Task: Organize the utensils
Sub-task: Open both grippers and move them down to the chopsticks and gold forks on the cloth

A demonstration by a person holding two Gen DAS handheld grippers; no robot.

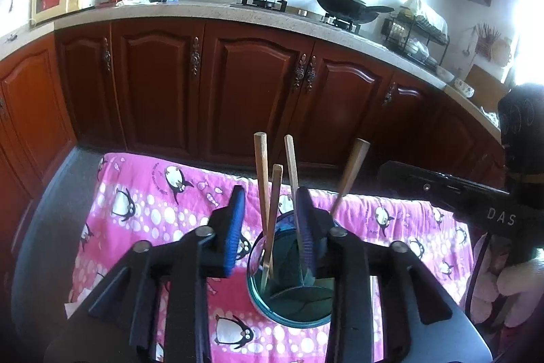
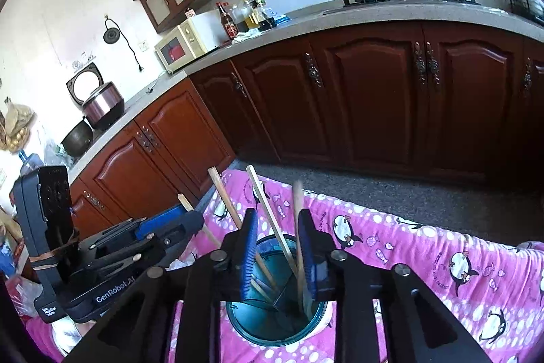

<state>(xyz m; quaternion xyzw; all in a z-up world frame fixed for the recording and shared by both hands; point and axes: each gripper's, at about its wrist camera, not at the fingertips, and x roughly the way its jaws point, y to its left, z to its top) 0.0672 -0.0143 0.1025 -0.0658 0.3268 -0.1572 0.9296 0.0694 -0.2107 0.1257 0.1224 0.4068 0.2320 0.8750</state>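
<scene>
My left gripper (image 1: pixel 270 228) hangs just above the teal utensil holder (image 1: pixel 292 312), fingers spread wide with nothing between the blue pads (image 1: pixel 235 227). My right gripper (image 2: pixel 277 252) hovers over the same holder (image 2: pixel 272 329), fingers likewise parted and empty. Four wooden chopsticks (image 1: pixel 261 179) stand tilted inside the holder; their lower ends are hidden by my right finger and the holder's dividers, so I cannot tell which compartment each sits in. One chopstick (image 2: pixel 298 227) near my right pad is blurred. The holder stands on the pink penguin cloth (image 1: pixel 153 210), its near rim cut off by my gripper bodies.
</scene>
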